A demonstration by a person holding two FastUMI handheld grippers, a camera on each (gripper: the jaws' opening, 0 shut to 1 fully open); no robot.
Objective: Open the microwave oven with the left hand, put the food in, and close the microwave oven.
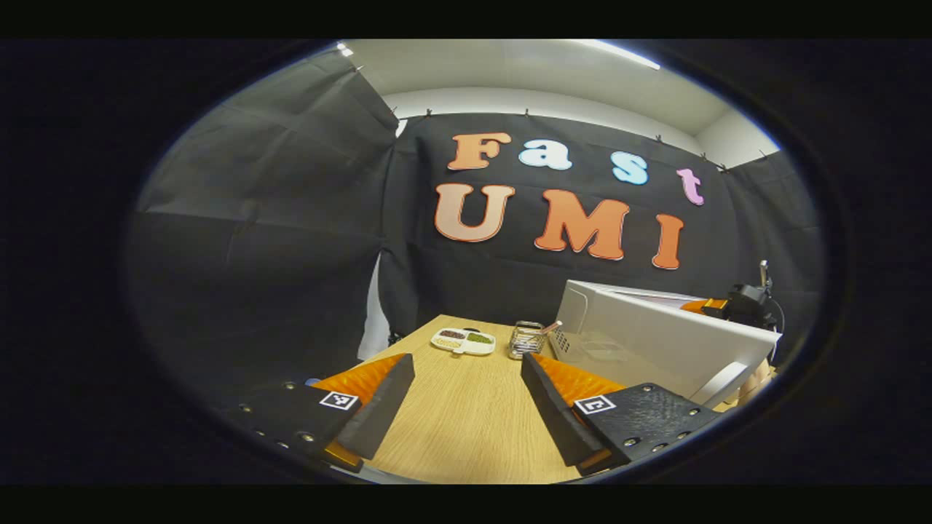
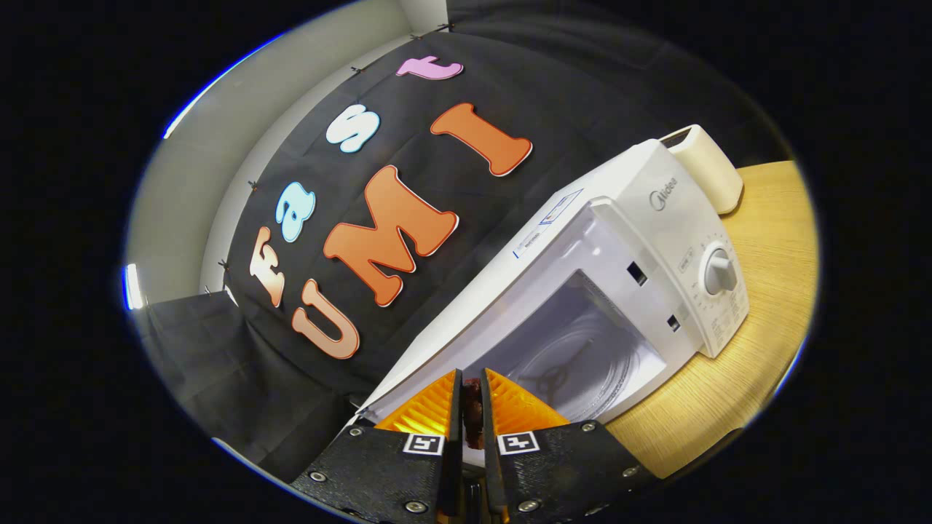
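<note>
on table (image 1: 466, 415): one open microwave (image 2: 626, 291), one divided dish (image 1: 463, 340), one wire basket (image 1: 526, 338).

— How's the left tongs (image 1: 466, 407) sitting?

— Spread wide, one finger (image 1: 378, 407) at seven o'clock, the other at five, nothing between them.

— And the right tongs (image 2: 471, 418)?

— Nearly closed at six o'clock in its own view, the fingers (image 2: 429, 415) pressing from both sides on a thin dark bit of food (image 2: 472, 415). From the left gripper view it shows far off at three o'clock (image 1: 743, 306).
</note>
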